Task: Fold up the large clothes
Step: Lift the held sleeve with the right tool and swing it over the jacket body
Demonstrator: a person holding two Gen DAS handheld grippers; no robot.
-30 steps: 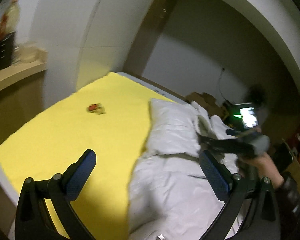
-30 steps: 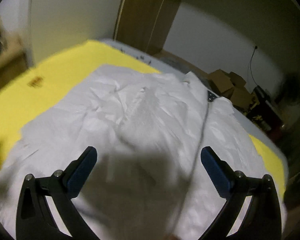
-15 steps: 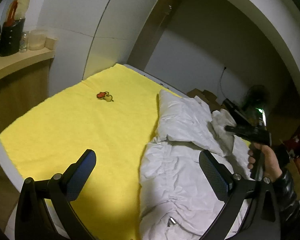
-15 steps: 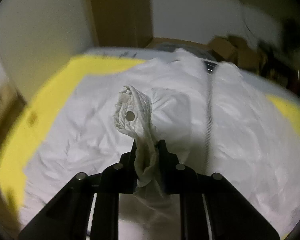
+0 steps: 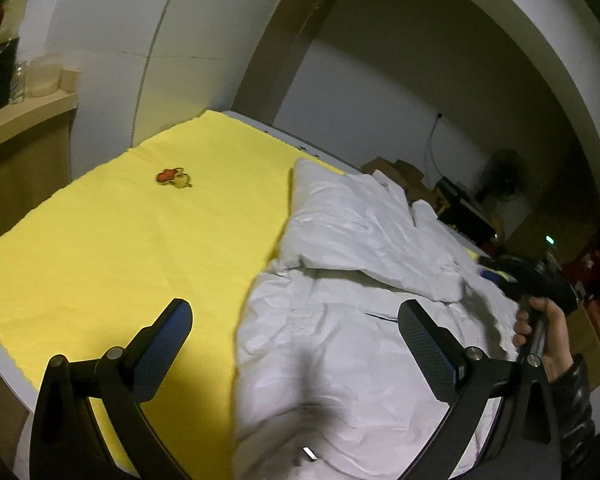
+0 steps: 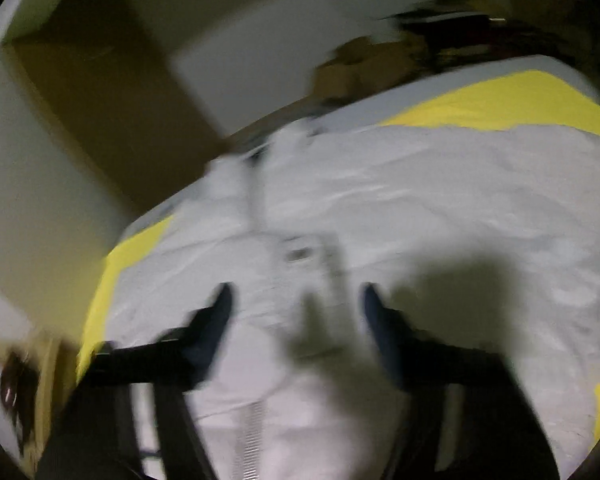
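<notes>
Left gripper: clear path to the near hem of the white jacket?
Probably yes. The left gripper hangs open over the white jacket, and nothing lies between its fingers and the near hem.

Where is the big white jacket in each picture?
Left wrist view: the white jacket lies across the right half, on the yellow blanket.
Right wrist view: the jacket fills the middle and right, blurred.
Shared landmark: the yellow blanket under it, beside brown cardboard boxes at its far end.
</notes>
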